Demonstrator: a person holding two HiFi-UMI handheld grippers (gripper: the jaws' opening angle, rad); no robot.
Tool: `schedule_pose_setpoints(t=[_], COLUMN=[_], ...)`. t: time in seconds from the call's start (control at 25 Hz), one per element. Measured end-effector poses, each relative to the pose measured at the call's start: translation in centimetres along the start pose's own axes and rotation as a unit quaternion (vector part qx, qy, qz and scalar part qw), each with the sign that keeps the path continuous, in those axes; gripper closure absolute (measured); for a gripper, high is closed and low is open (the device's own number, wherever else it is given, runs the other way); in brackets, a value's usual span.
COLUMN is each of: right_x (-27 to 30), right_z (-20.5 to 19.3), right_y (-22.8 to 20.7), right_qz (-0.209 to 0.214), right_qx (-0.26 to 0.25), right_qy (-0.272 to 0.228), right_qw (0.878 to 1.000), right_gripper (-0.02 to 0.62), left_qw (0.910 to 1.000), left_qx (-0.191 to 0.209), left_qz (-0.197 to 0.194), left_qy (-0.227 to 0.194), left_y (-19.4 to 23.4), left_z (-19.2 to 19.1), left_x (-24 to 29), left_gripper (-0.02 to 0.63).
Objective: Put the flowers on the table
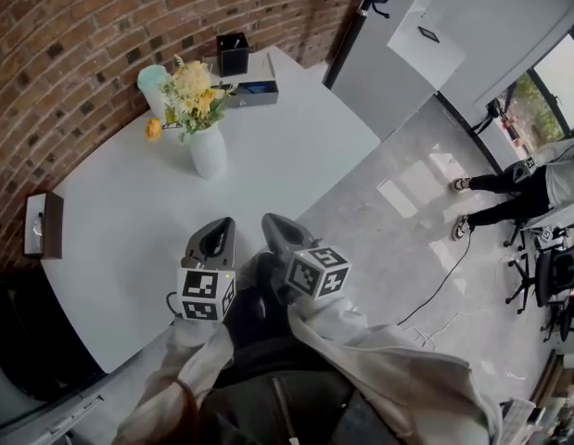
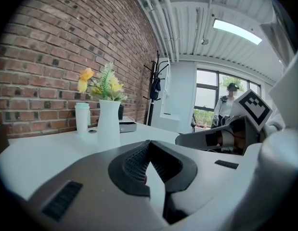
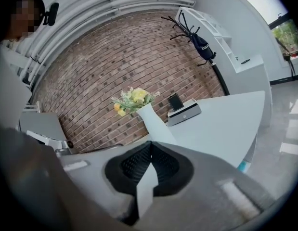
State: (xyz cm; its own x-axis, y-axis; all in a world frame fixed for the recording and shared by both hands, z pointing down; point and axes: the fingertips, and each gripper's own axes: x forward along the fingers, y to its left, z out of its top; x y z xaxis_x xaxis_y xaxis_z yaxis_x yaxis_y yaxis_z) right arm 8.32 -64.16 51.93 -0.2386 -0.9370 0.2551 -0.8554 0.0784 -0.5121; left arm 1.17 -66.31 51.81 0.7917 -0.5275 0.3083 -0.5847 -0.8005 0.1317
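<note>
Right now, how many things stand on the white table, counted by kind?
Vase of flowers: 1
Cup: 1
Boxes: 3 (black box, grey box, brown box)
Total: 5

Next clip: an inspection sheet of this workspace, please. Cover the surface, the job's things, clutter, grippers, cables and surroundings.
Surface: white table, rounded edge.
Job's things: flowers in a white vase, upright on the table near the brick wall.
Clutter: cup behind the vase; black box and grey box at the far end; brown box at the left edge.
Grippers: left gripper and right gripper both shut, empty.
Cables: one cable on the floor.
Surroundings: coat rack, person, chairs.
</note>
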Motion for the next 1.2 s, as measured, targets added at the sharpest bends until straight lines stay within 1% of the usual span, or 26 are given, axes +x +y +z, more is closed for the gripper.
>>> schedule_pose_setpoints(t=[0.2, 0.36, 0.44, 0.56, 0.72, 0.96, 1.2], right_x=[-1.6, -2.3, -2.6, -2.8, -3.0, -2.5, -2.1], right_z=[-0.4, -0.6, -0.5, 0.0, 0.7, 0.0, 0.3], right_y=[0.8, 0.4, 0.0, -0.5, -1.0, -0.4, -0.3], right_qz=[-0.004, -0.016, -0.019, -0.024, -0.026, -0.010, -0.009], right_qx=[-0.014, -0.022, -0.021, -0.034, -0.029, -0.032, -0.038], right_qy=[-0.010, -0.013, -0.018, -0.026, -0.034, -0.018, -0.015], right_qw=[1.000, 1.000, 0.999, 0.999, 0.999, 0.999, 0.999], right_gripper=[0.597, 0.597, 0.597, 0.597, 0.597, 0.597, 0.597], left_qw=[0.9995, 0.9990, 0.9990, 0.9988, 0.9985, 0.9989, 0.9989], left_qx=[-0.017, -0.021, -0.021, -0.025, -0.036, -0.030, -0.042], left_qz=[-0.026, -0.039, -0.038, -0.039, -0.039, -0.037, -0.021], left_qy=[0.003, -0.003, -0.005, -0.011, -0.013, -0.004, -0.003], left_y=[-2.0, -3.0, -3.1, -3.0, -3.0, -3.2, -2.2], left_z=[-0.7, -0.8, -0.9, -0.8, -0.2, -0.6, -1.0], left_x=[-1.1, -1.4, -1.5, -1.2, -1.0, -0.7, -1.5], left_gripper=[0.601, 0.601, 0.603, 0.603, 0.603, 0.601, 0.601])
